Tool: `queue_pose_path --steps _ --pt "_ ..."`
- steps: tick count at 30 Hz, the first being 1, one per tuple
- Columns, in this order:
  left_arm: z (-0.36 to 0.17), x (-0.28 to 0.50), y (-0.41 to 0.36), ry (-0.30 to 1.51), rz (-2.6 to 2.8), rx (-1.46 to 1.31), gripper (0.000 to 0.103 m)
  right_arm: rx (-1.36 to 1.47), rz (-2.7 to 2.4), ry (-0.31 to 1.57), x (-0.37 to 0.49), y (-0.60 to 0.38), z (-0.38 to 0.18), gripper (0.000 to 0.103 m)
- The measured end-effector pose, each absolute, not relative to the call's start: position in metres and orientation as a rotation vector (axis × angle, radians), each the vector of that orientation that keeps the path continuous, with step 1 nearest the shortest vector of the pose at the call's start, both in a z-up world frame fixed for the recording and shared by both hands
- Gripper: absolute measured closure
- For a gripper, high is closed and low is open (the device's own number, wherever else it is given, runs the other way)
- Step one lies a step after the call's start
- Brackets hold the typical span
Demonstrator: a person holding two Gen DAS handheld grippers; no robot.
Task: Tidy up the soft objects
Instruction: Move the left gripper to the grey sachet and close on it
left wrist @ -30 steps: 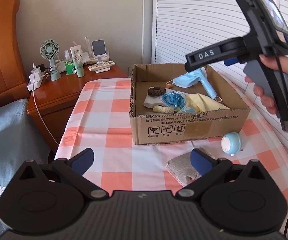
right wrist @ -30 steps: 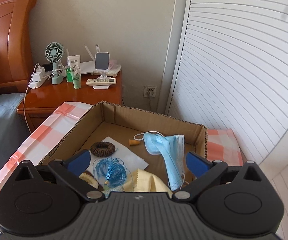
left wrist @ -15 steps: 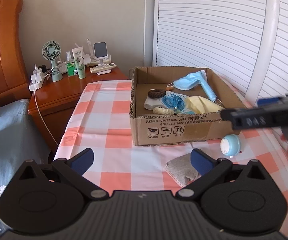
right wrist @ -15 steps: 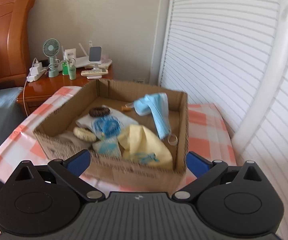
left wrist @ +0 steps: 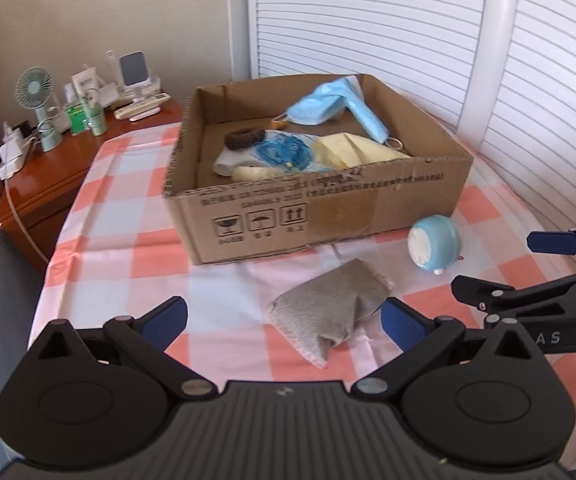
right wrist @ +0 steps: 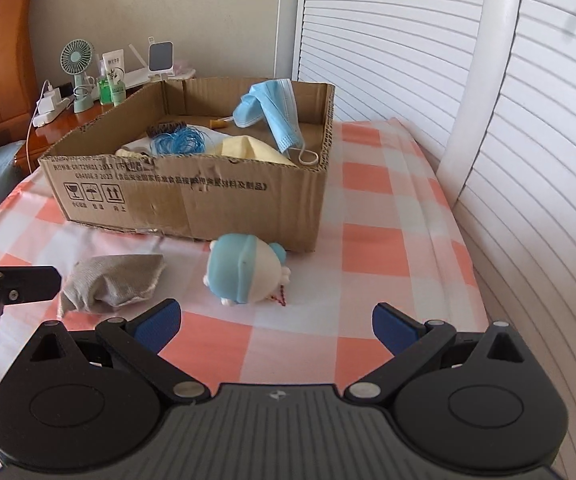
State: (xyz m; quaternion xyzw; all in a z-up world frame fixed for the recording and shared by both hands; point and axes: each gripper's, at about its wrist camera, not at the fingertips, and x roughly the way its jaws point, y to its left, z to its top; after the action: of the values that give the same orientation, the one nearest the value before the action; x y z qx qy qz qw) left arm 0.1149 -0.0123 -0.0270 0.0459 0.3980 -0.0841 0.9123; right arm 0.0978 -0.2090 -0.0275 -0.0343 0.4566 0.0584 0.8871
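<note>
Meanwhile, both grippers hover over a table covered in an orange-and-white checked cloth point(left wrist: 135, 248), each with its blue-padded fingers spread wide and holding nothing. The left gripper point(left wrist: 283, 322) faces a crumpled grey cloth point(left wrist: 328, 312) lying near the table's front edge, its right pad just beside the cloth's right end. The right gripper point(right wrist: 275, 324) faces a round blue-and-white plush toy point(right wrist: 243, 274) lying on its side, just in front of the near right corner of an open cardboard box point(left wrist: 328, 208). The toy and the grey cloth lie near each other but apart, both outside the box.

Inside the box, a blue face mask point(right wrist: 275, 110) drapes over the far wall, with a yellow cloth point(left wrist: 352, 152), a coil of blue cord point(left wrist: 283, 152), a dark brown hair tie point(left wrist: 245, 136) and a cream fuzzy item point(left wrist: 255, 173) on the floor of the box. Beyond the table's far left corner, a wooden nightstand point(left wrist: 47, 168) carries a small green fan point(left wrist: 35, 92), bottles and a remote. White louvred doors point(right wrist: 408, 40) stand along the table's right edge.
</note>
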Motion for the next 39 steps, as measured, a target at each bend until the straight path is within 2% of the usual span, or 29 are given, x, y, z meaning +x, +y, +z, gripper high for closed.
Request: queue_pose_path --steps 12,21,32,39 --pt "-0.046 0.142 -0.027 0.858 -0.211 0.094 0.001 -0.09 0.14 1.01 0.11 -0.211 -0.06 0.0" --pt "-0.064 0.158 -0.044 0.86 -0.213 0.13 0.001 -0.097 0.185 0.97 0.106 -0.216 -0.064 0.0" --pt "-0.075 0.146 -0.013 0.898 -0.169 0.07 0.001 -0.099 0.191 0.966 0.103 -0.215 -0.064 0.0" --pt "-0.068 0.135 -0.006 0.857 -0.115 0.115 0.001 -0.095 0.181 0.964 0.102 -0.215 -0.064 0.0"
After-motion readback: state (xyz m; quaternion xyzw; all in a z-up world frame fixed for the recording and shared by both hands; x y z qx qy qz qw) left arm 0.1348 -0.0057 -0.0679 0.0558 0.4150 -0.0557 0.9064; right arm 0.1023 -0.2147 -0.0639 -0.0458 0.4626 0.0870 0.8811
